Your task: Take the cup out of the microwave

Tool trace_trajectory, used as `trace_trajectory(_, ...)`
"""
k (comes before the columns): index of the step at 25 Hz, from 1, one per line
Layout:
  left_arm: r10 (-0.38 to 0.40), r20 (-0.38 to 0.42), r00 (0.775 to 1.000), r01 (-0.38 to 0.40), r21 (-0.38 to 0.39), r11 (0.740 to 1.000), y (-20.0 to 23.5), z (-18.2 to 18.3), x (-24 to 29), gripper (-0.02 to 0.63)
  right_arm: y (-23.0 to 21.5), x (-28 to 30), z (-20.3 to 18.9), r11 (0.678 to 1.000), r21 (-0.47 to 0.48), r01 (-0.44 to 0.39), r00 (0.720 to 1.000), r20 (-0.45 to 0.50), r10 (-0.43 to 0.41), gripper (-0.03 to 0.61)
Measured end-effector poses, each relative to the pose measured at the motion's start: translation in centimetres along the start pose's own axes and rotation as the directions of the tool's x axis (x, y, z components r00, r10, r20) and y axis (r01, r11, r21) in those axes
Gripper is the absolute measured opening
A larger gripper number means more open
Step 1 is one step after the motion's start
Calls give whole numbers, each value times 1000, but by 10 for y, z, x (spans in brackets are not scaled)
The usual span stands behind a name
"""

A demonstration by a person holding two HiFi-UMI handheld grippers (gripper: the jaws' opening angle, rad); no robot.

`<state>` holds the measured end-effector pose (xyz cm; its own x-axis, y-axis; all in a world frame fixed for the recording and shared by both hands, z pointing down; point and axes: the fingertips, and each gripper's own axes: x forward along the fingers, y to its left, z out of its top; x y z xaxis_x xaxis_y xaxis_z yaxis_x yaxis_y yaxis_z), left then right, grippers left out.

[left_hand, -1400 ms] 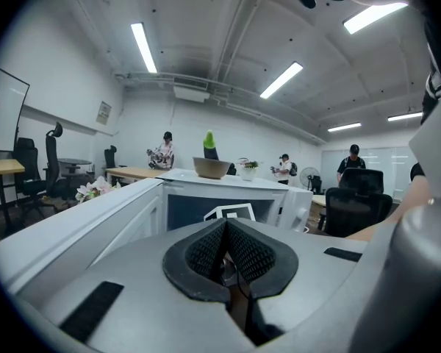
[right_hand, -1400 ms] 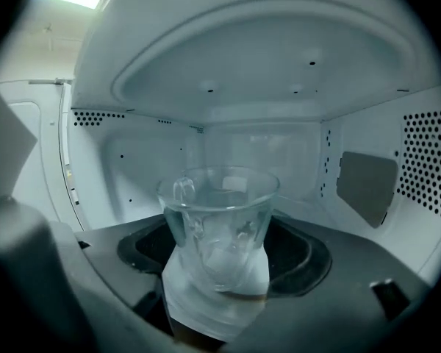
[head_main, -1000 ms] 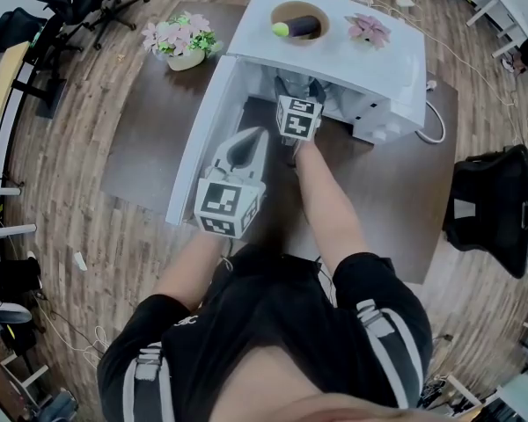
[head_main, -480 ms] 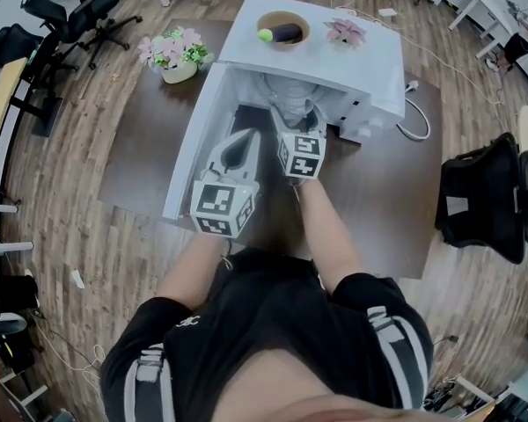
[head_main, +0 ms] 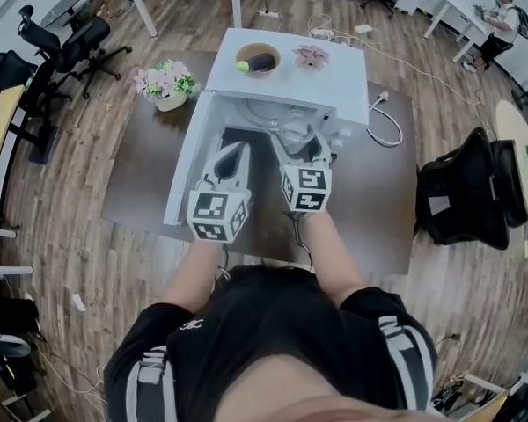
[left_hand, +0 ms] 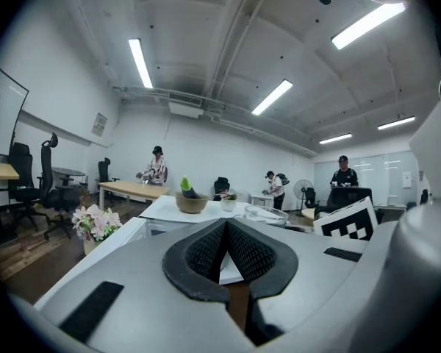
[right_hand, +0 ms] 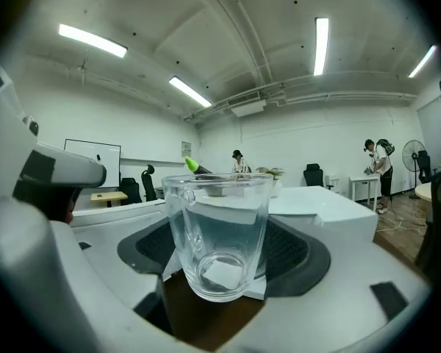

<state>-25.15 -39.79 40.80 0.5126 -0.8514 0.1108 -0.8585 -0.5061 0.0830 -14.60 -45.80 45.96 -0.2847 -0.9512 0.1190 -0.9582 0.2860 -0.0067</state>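
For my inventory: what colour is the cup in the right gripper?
The cup is clear, colourless glass; the right gripper view shows it best.

Left gripper (left_hand: 226, 230) jaws together, right gripper (right_hand: 219, 230) jaws clamping.

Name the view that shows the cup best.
The right gripper view: the clear cup fills the centre, upright and held in the right gripper. The head view gives only a small glassy glimpse in front of the microwave. The left gripper view catches just its rim, far off.
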Motion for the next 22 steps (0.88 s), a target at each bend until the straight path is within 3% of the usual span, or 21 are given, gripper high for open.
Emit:
trace_trajectory(7, 14, 34, 999, -14, 10, 1000, -23, 22, -3, 0, -22, -45, 45, 1000, 15, 10, 999, 49, -11, 367)
trace_trajectory(22, 13, 45, 999, -14, 35, 999, -60, 23, -1, 0, -40, -76, 59, 1000, -26, -11, 997, 82, 13, 367)
